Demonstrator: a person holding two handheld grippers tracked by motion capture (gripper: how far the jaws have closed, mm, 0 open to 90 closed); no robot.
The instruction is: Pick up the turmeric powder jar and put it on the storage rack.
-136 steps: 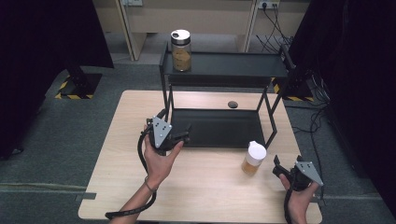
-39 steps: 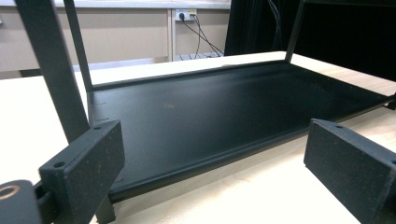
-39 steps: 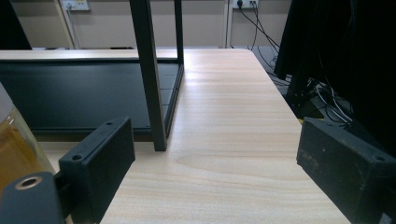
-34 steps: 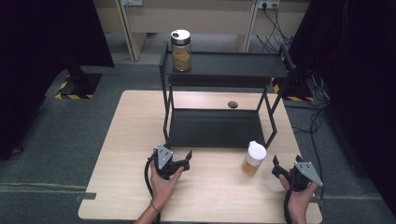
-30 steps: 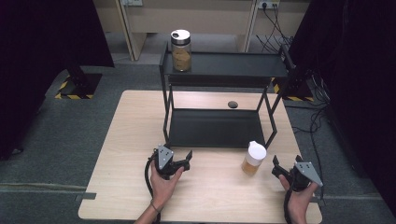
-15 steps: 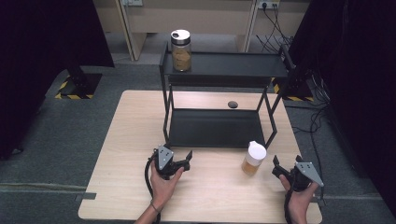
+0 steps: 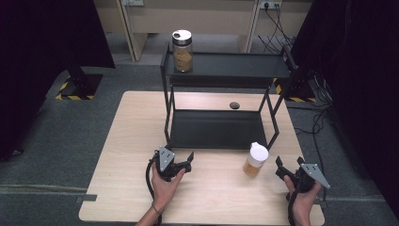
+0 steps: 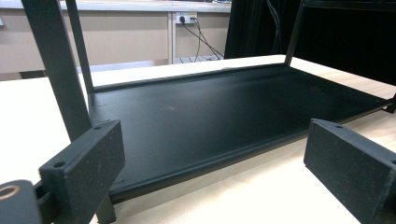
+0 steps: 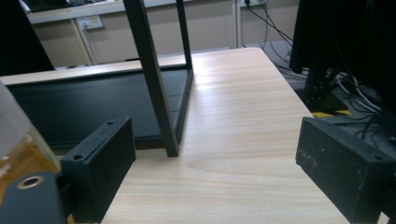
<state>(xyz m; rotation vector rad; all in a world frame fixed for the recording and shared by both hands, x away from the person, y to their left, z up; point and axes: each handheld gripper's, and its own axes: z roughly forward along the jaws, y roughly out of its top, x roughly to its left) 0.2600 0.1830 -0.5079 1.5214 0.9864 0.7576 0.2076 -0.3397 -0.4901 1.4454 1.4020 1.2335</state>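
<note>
Item: small lidded jar (image 7: 255, 160), on the surface just left of our right claw (image 7: 288, 168), ungrasped. Both claws, left claw (image 7: 189, 160) included, spread and empty. Second jar (image 7: 182, 51) sits atop the rack (image 7: 226, 70). We judge the pickup not begun.

Right gripper view: the clear plastic bottle of amber liquid (image 9: 16, 154) is cut off by the left edge; its white cap lies outside the picture. The black metal rack (image 9: 154, 88) loses its upper shelf past the top edge.

Left gripper view: the same rack's 2 near posts run out at the top edge.

High view: the small dark round object (image 7: 234, 105) on the light wooden table (image 7: 127, 141) is too small to identify. The person's 2 forearms are cut off at the bottom edge.
</note>
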